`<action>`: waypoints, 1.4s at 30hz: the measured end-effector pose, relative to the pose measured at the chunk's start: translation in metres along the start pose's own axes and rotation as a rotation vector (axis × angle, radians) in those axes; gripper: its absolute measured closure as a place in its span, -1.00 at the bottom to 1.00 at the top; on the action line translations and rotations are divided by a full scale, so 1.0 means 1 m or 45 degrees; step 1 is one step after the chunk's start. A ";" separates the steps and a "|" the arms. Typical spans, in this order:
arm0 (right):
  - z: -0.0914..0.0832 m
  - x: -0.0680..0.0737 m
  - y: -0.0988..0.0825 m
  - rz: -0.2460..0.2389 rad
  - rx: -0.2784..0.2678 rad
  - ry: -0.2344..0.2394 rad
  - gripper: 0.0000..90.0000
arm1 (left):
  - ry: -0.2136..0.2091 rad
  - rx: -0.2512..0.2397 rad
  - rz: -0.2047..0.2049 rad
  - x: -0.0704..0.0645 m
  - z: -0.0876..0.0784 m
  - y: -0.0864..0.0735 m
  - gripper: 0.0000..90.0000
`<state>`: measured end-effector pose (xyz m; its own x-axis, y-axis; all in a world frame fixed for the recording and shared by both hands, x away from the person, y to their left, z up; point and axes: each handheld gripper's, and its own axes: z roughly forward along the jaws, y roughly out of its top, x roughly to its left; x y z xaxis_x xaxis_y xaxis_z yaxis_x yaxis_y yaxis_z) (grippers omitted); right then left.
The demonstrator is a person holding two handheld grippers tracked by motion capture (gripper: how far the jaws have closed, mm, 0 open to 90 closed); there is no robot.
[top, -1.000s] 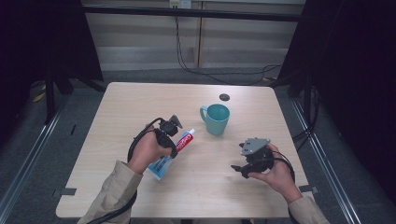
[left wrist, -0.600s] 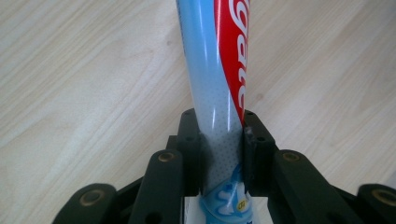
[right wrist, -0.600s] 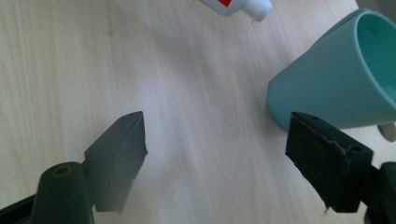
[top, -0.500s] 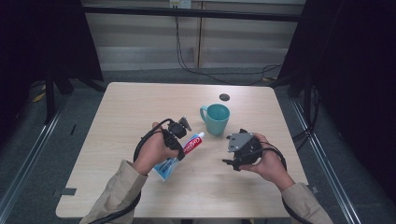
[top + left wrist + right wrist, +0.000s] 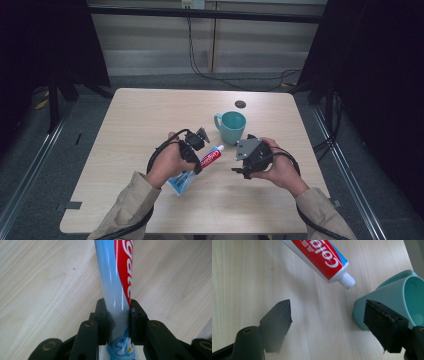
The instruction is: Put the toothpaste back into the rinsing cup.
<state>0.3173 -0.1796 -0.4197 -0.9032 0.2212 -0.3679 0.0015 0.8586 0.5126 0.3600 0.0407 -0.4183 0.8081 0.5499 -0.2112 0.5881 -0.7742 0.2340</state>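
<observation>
Toothpaste tube (image 5: 197, 167) is hanging just above the table (image 5: 130, 120), and I am pinching its lower body with the left gripper (image 5: 117, 322), both pads pressing flat on the sides. Its white threaded nozzle (image 5: 347, 280) is pointing toward the teal mug (image 5: 233, 126), just short of it. My right gripper (image 5: 328, 322) is standing spread with nothing between the pads, its jaws having just been closing a little, aimed at the bare wood under the nozzle. I judge I am lining up to take the nozzle end, so I am keeping the left grip steady, centring the nozzle between the pads and staying clear of the mug wall.
</observation>
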 end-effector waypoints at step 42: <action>0.027 0.005 0.020 -0.248 0.031 0.032 -0.23 | -0.095 0.007 0.103 -0.016 0.009 0.016 0.62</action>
<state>0.3247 -0.1488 -0.4324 -0.8979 0.0387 -0.4385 -0.1639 0.8951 0.4146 0.3564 0.0169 -0.4201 0.8478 0.4612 -0.2619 0.5209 -0.8169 0.2476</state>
